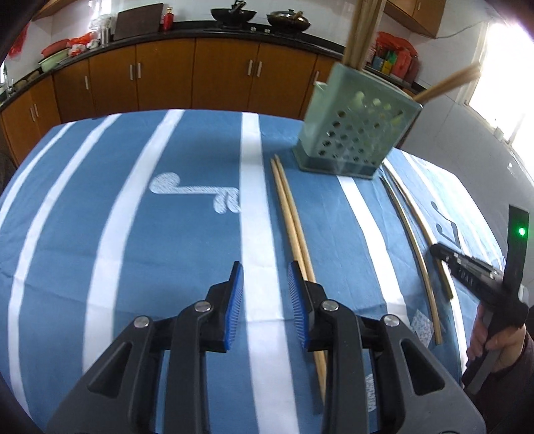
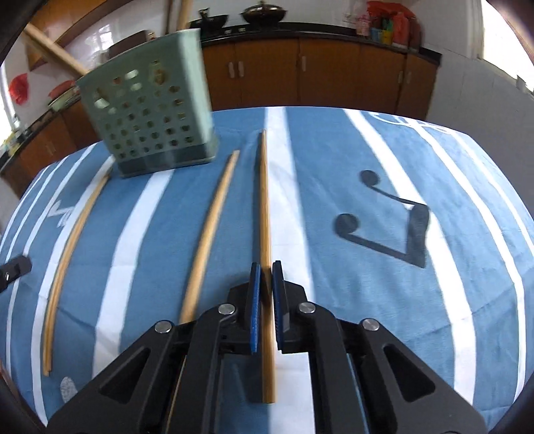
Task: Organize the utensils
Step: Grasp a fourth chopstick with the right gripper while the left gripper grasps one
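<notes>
**Right gripper pinched a chopstick; left gripper hung spread over the cloth**

The right black gripper with blue ribbed pads [image 2: 266,280] was pressed onto a single pale wooden chopstick [image 2: 265,207], which ran straight forward between its jaws and pointed toward the far edge of the table. Whether the chopstick's tip touched the cloth could not be told. Just to its left, a second loose wooden chopstick [image 2: 210,233] lay on the blue cloth with white stripes [image 2: 333,150], angled toward the pale green perforated plastic utensil holder [image 2: 150,113]. The holder stood at the back left of this view, with several wooden sticks [image 1: 360,30] rising out of its top in the left wrist view.

The left black gripper with blue pads [image 1: 266,277] was spread wide, holding nothing, above a white stripe of the cloth. A pair of wooden chopsticks [image 1: 287,207] lay side by side on the cloth, their near ends passing under its right finger, their far ends near the holder's base. The same pair appeared at the left of the right wrist view.

Behind the table ran a row of brown wooden cabinets [image 1: 167,73] under a dark counter bearing two black woks [image 1: 233,15].
</notes>
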A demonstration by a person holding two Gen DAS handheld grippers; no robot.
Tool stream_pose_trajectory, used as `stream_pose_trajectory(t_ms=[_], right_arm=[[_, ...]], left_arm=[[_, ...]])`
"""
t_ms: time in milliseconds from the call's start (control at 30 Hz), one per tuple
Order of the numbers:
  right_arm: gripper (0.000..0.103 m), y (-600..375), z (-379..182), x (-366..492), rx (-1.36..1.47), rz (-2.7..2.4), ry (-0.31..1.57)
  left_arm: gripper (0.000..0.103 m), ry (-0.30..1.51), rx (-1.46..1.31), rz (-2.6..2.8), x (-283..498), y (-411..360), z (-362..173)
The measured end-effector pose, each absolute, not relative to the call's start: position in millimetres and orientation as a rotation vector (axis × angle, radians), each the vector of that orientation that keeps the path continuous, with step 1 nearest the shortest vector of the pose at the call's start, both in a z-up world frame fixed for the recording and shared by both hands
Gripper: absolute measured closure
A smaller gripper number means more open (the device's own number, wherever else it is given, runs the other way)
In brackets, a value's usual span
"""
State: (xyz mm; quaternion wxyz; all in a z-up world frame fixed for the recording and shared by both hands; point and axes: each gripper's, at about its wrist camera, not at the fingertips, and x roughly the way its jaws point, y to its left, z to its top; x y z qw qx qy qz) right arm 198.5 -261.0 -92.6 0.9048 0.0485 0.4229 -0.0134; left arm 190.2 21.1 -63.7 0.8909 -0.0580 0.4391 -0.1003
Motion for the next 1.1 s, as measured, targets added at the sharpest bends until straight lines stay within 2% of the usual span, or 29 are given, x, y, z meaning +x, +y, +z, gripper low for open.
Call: stream_pose_trajectory(t_ms=[533, 633, 833, 933, 1100], right_arm=[[0.095, -275.8, -92.6, 195.5, 0.107, -0.067, 0.862], [0.095, -275.9, -92.7, 195.0, 0.106, -0.068, 0.861], [0.095, -272.8, -92.7, 193.5, 0.089, -0.063, 0.860], [0.095, -272.7, -92.9, 190.6, 0.090, -0.051, 0.857], [0.095, -270.0, -93.1, 192.8, 0.069, -0.038, 0.854]], left_arm=[[0.080, 0.953, -0.012, -0.208, 189.6, -11.0, -86.3], [0.085, 0.952, 0.003, -0.175, 191.1, -7.9, -88.9], [0.085, 0.936, -0.006, -0.143, 193.6, -10.9, -89.1], [0.094, 0.920, 0.020, -0.124, 194.5, -14.4, -90.0], [0.095, 0.924, -0.024, -0.086, 208.9, 2.3, -89.6]])
